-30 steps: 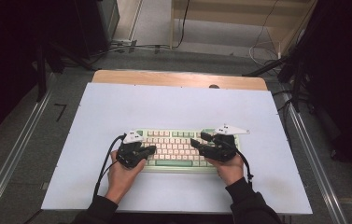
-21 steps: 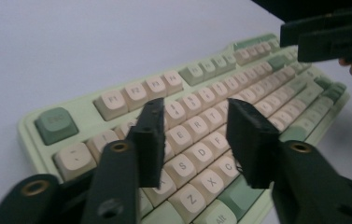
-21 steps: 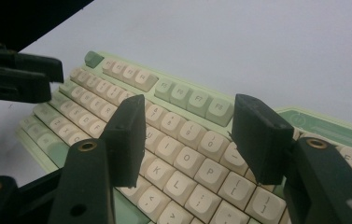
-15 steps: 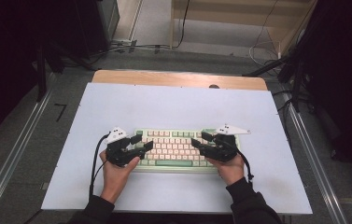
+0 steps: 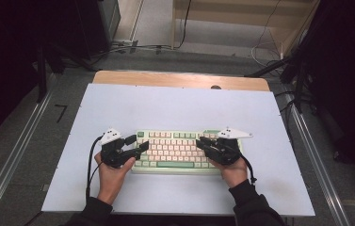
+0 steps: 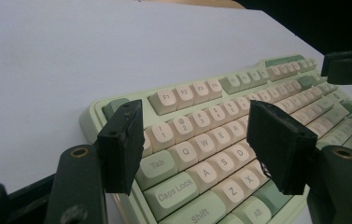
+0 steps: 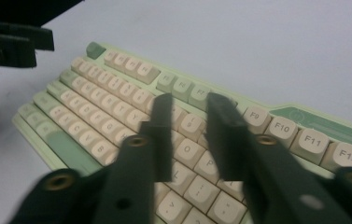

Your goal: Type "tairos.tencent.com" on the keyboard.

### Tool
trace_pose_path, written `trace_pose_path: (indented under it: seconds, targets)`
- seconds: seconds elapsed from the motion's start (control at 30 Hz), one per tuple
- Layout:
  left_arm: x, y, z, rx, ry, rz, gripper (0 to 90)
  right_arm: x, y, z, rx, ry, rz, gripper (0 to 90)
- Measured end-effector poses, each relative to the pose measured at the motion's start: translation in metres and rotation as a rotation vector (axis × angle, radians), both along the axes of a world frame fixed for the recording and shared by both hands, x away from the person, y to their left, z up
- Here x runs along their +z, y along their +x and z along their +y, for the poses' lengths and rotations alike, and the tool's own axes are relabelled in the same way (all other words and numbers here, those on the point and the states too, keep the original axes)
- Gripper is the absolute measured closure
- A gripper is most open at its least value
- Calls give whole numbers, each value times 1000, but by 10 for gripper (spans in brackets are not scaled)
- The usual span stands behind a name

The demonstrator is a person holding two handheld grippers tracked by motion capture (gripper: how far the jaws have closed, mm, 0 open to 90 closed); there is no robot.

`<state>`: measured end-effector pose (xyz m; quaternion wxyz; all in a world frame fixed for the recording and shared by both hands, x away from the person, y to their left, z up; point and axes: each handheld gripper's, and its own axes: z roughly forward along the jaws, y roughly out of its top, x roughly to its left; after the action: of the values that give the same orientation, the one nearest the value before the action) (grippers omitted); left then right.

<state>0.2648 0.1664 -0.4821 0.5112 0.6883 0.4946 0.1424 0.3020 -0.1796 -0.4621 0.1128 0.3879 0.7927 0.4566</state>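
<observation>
Over the keyboard (image 5: 175, 148), left hand-held gripper (image 5: 137, 143) gapes empty, just widened; right hand-held gripper (image 5: 203, 141), just narrowing, grasps nothing.

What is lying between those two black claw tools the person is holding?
The middle rows of the keyboard lie between the left gripper and the right gripper; nothing else. The high view shows it.

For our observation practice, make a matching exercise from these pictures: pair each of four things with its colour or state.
Things:
1. left claw
2. right claw
3. keyboard
4. table

States:
A. green case, cream keys
B. pale, bare surface
C. jaws wide apart over the keys, holding nothing
D. jaws nearly together over the keys, holding nothing

Pairs: 1-C, 2-D, 3-A, 4-B
</observation>
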Motion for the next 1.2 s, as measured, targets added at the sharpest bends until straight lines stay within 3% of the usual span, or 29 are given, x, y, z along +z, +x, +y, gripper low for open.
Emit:
trace_pose_path:
  seconds: [0.07,0.23,0.63,1.2]
  targets:
    - [-1,0,0,-1,2,1,370,1,-4,-1,13,-10,-5,875]
    - [-1,0,1,-2,5,4,373,1,-12,-5,43,-25,11,876]
    - [-2,-1,-1,-4,12,9,374,-17,-18,2,82,-129,60,876]
    - [-2,-1,-2,-9,12,14,374,-24,-15,4,85,-161,77,876]
